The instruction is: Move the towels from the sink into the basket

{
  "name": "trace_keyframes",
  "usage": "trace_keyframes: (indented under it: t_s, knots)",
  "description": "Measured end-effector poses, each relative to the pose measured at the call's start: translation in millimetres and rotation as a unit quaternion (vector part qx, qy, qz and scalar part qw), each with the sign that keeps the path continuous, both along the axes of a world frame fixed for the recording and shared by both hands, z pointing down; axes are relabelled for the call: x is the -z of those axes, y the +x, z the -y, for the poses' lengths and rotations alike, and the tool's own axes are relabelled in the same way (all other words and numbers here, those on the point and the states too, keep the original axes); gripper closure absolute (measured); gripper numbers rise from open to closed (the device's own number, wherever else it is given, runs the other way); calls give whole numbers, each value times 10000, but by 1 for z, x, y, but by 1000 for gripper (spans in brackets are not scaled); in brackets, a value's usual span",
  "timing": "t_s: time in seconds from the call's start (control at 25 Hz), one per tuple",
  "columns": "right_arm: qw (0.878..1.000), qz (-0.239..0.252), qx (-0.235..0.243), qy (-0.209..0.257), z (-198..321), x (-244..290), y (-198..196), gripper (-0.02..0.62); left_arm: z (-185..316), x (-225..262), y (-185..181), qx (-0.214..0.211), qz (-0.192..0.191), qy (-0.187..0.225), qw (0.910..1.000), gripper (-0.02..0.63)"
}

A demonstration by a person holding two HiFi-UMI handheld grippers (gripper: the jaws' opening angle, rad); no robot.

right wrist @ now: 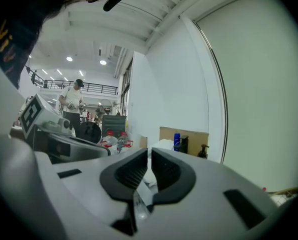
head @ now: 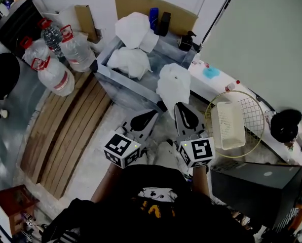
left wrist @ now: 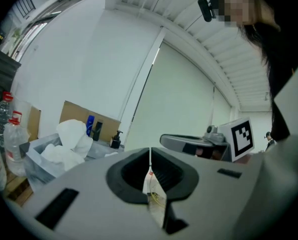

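Your right claw (head: 178, 107) is pinched shut on a corner of 1 white towel (head: 174, 82), which hangs at the near rim of the sink (head: 120, 82), at 12 o'clock from you. Your left claw (head: 152, 114) is closed and empty. 2 more towels (head: 128, 61) lie in the sink. The basket (head: 229, 125), on the bench (head: 217, 87) at 3 o'clock, looks empty, so all 3 transfers appear to remain.

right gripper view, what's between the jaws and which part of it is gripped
A white towel, pinched by a fold at its near edge between the right gripper's shut jaws; the rest bunches out beyond them.
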State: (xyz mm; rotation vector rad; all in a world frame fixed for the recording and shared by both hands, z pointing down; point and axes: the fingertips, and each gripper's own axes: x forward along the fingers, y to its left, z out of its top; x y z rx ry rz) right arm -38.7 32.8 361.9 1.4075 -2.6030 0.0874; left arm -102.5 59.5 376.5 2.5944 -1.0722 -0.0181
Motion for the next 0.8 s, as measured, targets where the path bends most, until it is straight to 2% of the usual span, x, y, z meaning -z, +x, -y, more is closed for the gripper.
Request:
trace_keyframes:
  t_s: [0.12,0.24,0.28,0.36,0.56,0.8]
  knots:
    - [9998,149,84,-89,26,-10,12,577,16,-5,2,180,54,-69,9998,591]
    - [9994,43,198,-280,56,-30,27,573,37,-11,4,465,138,-123,9987,591]
    - [9989,-28,262,-381,66,-38,31,549,43,-11,6,553,165,-130,9982,591]
    - [9968,-150,470,-627,83,-56,38,420,57,-12,10,712,224,-133,9971,591]
    - [9837,-461,1155,-1303,120,-110,38,272,88,-12,17,1084,360,-92,9934,591]
    - [9649,-1348,1569,-1618,165,-164,31,234,95,-17,11,1552,524,-288,9861,591]
